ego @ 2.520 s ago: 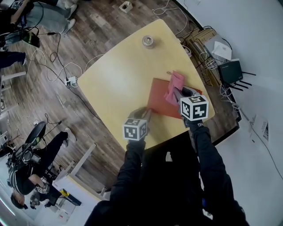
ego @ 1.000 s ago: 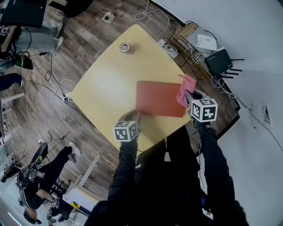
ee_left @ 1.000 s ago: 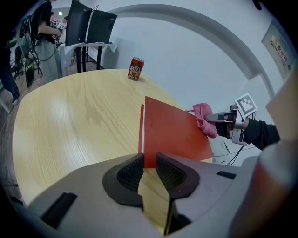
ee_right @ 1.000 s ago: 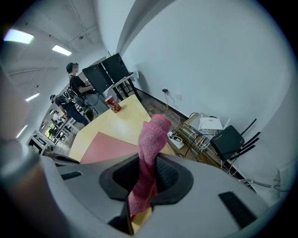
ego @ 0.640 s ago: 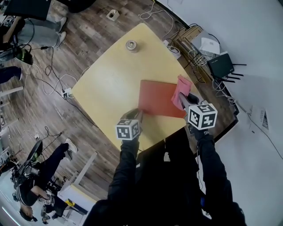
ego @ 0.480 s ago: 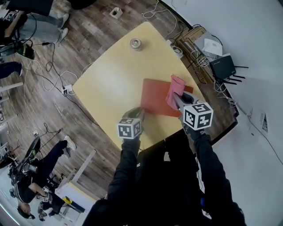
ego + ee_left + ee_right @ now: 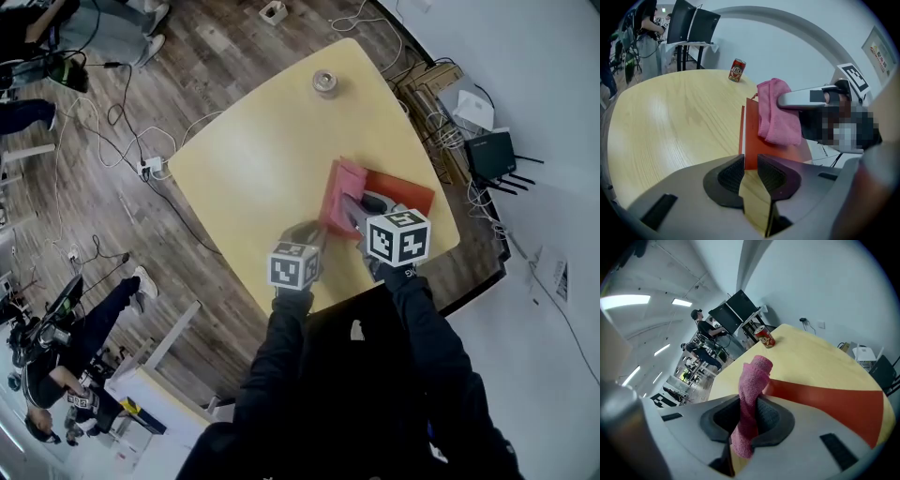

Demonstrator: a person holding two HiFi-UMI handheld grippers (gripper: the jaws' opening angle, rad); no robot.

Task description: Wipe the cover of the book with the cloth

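Observation:
A red book (image 7: 405, 195) lies flat on the yellow table (image 7: 253, 159), near its right edge. My right gripper (image 7: 352, 208) is shut on a pink cloth (image 7: 337, 192), which rests on the book's left part. In the right gripper view the cloth (image 7: 752, 387) stands up between the jaws, with the book (image 7: 825, 401) beyond. My left gripper (image 7: 314, 236) is at the book's near left corner. In the left gripper view its pads (image 7: 731, 174) close on the book's edge (image 7: 751, 154), and the cloth (image 7: 776, 117) hangs from the right gripper's fingers (image 7: 801, 97).
A red drink can (image 7: 325, 82) stands near the table's far corner, also seen as the can (image 7: 736, 70) and the can (image 7: 764, 337). Cables and a router (image 7: 492, 152) lie on the floor to the right. People and desks occupy the room at left (image 7: 56, 347).
The right gripper has dragged the cloth across the book, from its right edge to its left part. The left gripper has stayed at the book's near left corner.

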